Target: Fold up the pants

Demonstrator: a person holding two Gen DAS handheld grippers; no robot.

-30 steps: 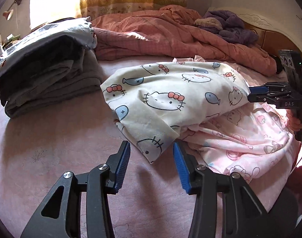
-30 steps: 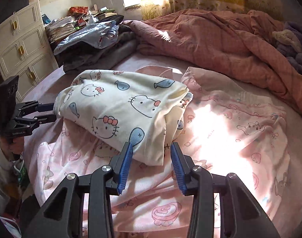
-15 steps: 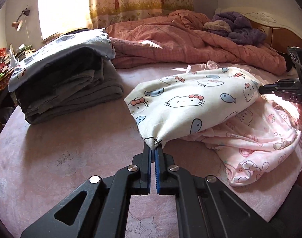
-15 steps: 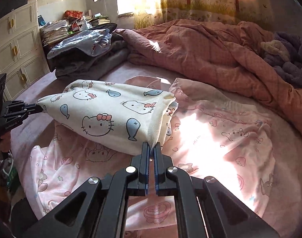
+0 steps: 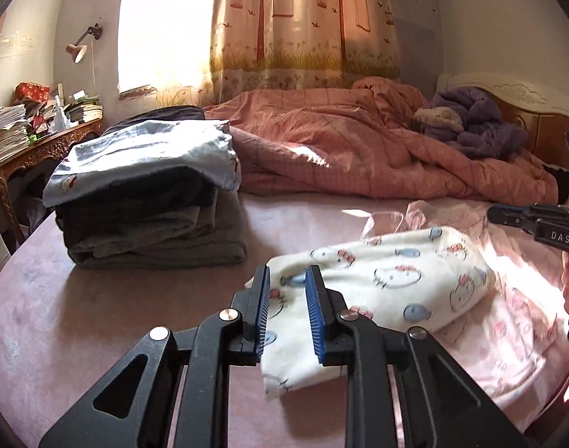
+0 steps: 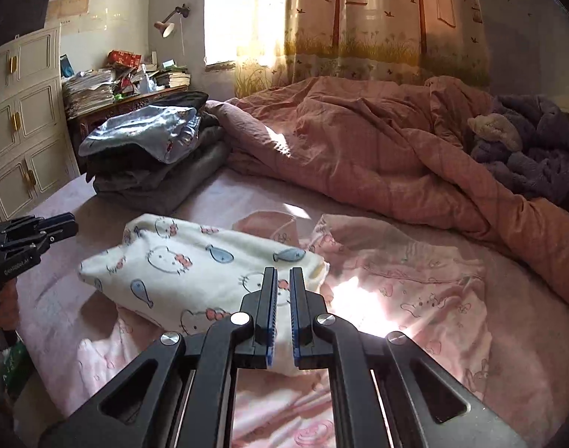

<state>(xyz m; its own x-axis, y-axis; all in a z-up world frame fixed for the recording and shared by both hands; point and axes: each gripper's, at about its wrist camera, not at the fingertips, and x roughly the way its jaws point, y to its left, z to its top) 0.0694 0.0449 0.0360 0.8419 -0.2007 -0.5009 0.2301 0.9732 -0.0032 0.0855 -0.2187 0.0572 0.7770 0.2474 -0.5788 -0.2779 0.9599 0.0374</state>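
Note:
The cream pants (image 5: 396, 280) with a cat and fish print lie folded on the pink bed, and the right wrist view shows the pants (image 6: 195, 261) too. My left gripper (image 5: 286, 272) hangs over their near corner with its jaws opening. Cloth shows in the gap, but the pads do not press on it. Seen from the right wrist, the left gripper (image 6: 73, 226) is clear of the pants' end. My right gripper (image 6: 282, 272) is shut above the other corner. From the left wrist, the right gripper (image 5: 491, 212) floats above the cloth without touching it.
A pink printed garment (image 6: 415, 291) is spread under the pants. A stack of folded dark clothes (image 5: 146, 205) sits at the left. A rumpled pink quilt (image 5: 340, 142) and a purple robe (image 5: 478, 127) fill the back. A cluttered desk (image 5: 23, 130) and a white cabinet (image 6: 19, 123) stand beside the bed.
Both grippers closed on the pants' corners, then rose. Now the left jaws have parted, both grippers are higher, and the pants have dropped back flat on the bed.

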